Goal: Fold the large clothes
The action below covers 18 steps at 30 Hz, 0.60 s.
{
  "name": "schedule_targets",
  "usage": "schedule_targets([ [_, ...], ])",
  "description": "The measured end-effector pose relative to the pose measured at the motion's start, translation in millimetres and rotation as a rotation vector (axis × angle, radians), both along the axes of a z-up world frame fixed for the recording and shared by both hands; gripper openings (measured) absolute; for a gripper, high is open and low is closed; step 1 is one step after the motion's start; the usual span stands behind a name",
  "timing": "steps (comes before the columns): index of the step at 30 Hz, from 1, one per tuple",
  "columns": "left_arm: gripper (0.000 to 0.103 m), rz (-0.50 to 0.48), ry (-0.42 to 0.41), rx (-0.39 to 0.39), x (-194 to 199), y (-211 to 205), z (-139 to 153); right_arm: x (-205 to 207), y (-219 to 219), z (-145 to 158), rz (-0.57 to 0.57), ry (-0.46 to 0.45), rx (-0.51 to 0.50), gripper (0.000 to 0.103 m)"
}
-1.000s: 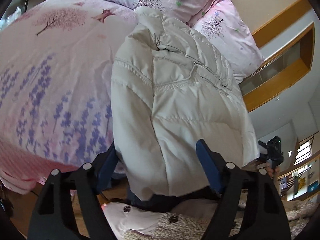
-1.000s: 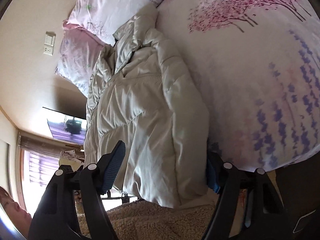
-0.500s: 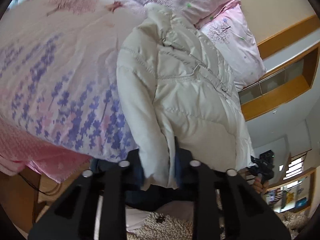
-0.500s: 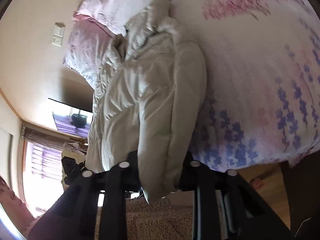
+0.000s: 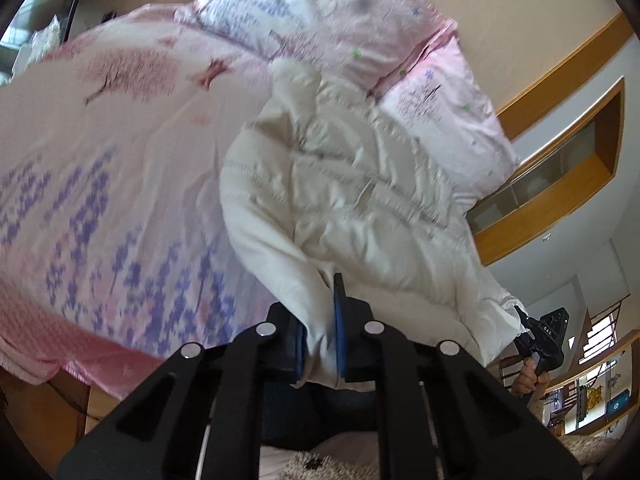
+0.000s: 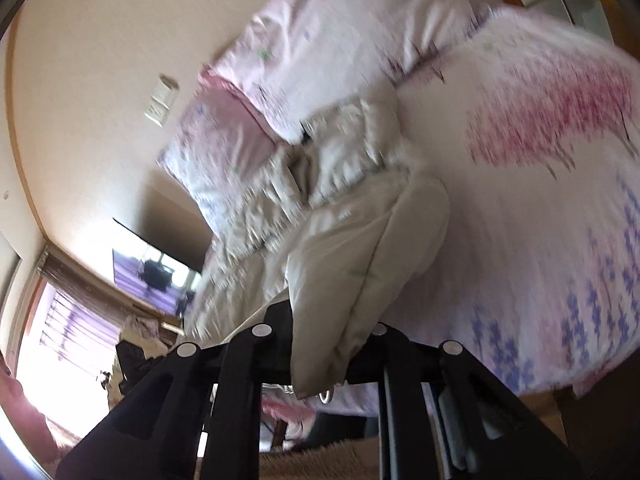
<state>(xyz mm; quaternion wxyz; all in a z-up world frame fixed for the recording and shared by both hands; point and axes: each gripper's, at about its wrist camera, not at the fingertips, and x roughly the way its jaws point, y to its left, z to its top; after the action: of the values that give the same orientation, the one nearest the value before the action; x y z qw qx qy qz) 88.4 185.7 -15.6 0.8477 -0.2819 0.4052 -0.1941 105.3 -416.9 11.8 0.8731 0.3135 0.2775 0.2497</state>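
Note:
A cream puffy jacket (image 5: 352, 204) lies lengthwise on the bed, collar toward the pillows. My left gripper (image 5: 320, 344) is shut on the jacket's bottom hem at one corner, its blue pads pinching the fabric. My right gripper (image 6: 324, 344) is shut on the other bottom corner of the jacket (image 6: 360, 248), which bunches up between its jaws. The right gripper also shows at the far right of the left wrist view (image 5: 540, 340), held by a hand. The hem is lifted off the bed edge.
The bed has a pink floral duvet (image 5: 100, 168) with purple flowers. Two pink pillows (image 5: 340, 20) lie at the head against a beige wall. A wooden shelf (image 5: 568, 152) is on the wall. A window (image 6: 60, 328) is at the left of the right wrist view.
Both grippers went from open around the hem to shut on it. Since then they have lifted the hem and the views have tilted up toward the pillows.

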Motion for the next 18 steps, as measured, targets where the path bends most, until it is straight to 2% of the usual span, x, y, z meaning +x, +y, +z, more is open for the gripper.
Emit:
schedule_targets([
  [8, 0.012, 0.043, -0.164, 0.020, 21, -2, 51, 12, 14, 53, -0.057, -0.181, -0.012, 0.014],
  [15, 0.012, 0.086, -0.257, 0.107, 55, -6, 91, 30, 35, 97, -0.096, -0.297, -0.101, 0.014],
  [18, 0.012, 0.101, -0.264, 0.118, 76, -7, 104, 42, 44, 114, -0.114, -0.329, -0.124, 0.014],
])
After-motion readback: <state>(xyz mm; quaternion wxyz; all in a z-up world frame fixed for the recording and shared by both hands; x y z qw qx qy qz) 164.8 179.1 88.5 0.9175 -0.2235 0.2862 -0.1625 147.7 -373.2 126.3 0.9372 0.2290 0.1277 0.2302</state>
